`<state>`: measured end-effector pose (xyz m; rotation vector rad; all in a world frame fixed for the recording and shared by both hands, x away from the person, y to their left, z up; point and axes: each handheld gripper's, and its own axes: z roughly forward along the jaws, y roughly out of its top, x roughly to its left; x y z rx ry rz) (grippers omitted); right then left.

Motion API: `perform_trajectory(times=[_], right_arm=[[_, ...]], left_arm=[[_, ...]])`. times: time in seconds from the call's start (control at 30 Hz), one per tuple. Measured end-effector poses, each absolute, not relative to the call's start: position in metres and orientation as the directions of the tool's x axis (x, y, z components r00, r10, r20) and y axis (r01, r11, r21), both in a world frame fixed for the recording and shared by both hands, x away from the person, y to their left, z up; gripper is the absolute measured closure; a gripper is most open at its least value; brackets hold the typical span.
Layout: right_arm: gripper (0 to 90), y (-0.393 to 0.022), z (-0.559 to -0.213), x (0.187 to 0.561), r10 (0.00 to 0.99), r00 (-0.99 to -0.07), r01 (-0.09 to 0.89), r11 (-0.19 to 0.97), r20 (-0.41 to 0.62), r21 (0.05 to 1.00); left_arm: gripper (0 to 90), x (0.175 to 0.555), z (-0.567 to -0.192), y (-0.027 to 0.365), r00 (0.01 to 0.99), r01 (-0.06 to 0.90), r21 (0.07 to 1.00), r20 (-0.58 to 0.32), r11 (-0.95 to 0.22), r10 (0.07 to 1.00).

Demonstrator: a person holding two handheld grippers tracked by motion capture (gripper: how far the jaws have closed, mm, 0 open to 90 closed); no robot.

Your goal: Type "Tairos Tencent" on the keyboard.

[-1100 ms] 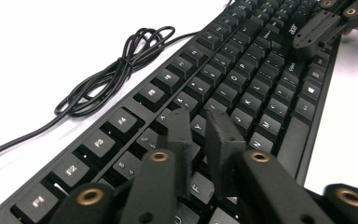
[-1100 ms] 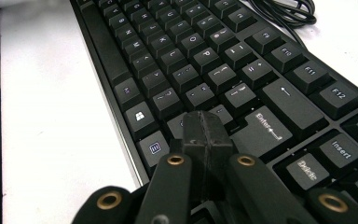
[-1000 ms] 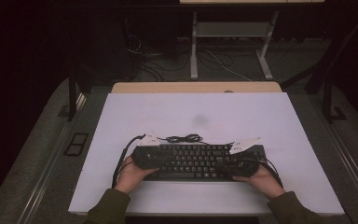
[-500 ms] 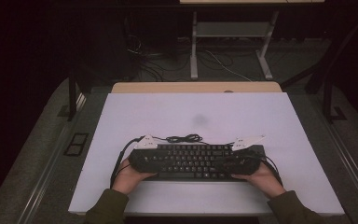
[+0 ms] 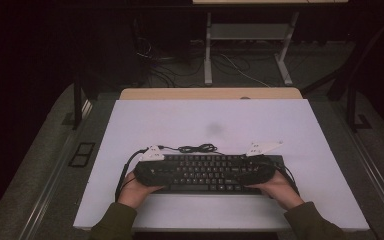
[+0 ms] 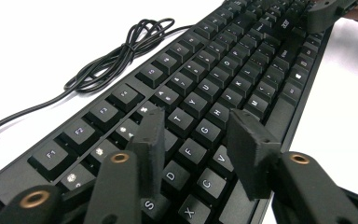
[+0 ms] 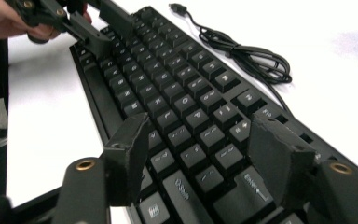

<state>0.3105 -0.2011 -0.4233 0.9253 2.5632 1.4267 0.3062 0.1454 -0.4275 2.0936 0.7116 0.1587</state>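
black plastic keyboard [image 5: 207,172] lies low in the centre of the frame on the white table [image 5: 300,135]. left gripper [image 6: 200,135] just narrowed, right gripper [image 7: 200,144] just widened; both hover unclamped over keys. risk: jaws snag keycaps or the coiled black cable [image 5: 196,148].

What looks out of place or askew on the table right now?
Little stands out. The keyboard lies flat and roughly square to the table edge, keys apparently intact. Its cable sits unplugged in a loose tangle just behind it. The faint grey smudge on the white surface is the one odd mark.
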Motion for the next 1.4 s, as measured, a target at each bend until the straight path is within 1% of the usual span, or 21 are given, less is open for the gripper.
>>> perform_trajectory(times=[0.27,0.4,0.63,1.07,1.4], right_arm=[[34.2,-0.195,-0.422,0.319,0.551,-0.8,0.488,0.365,0.238,0.793],[32.6,-0.192,-0.423,0.323,0.552,-0.795,0.495,0.35,0.251,0.795],[28.7,-0.185,-0.424,0.327,0.528,-0.803,0.495,0.329,0.278,0.804],[28.4,-0.169,-0.424,0.332,0.506,-0.812,0.487,0.316,0.29,0.814],[28.4,-0.166,-0.426,0.331,0.498,-0.82,0.48,0.33,0.282,0.813]], left_arm=[[72.6,0.306,-0.427,0.15,0.813,0.436,0.791,-0.141,-0.429,0.565],[78.3,0.308,-0.428,0.15,0.809,0.445,0.786,-0.148,-0.429,0.569],[88.4,0.31,-0.429,0.149,0.814,0.445,0.778,-0.145,-0.444,0.563],[88.8,0.317,-0.432,0.151,0.808,0.436,0.766,-0.103,-0.473,0.58],[88.8,0.321,-0.434,0.151,0.794,0.443,0.768,-0.097,-0.463,0.6]])
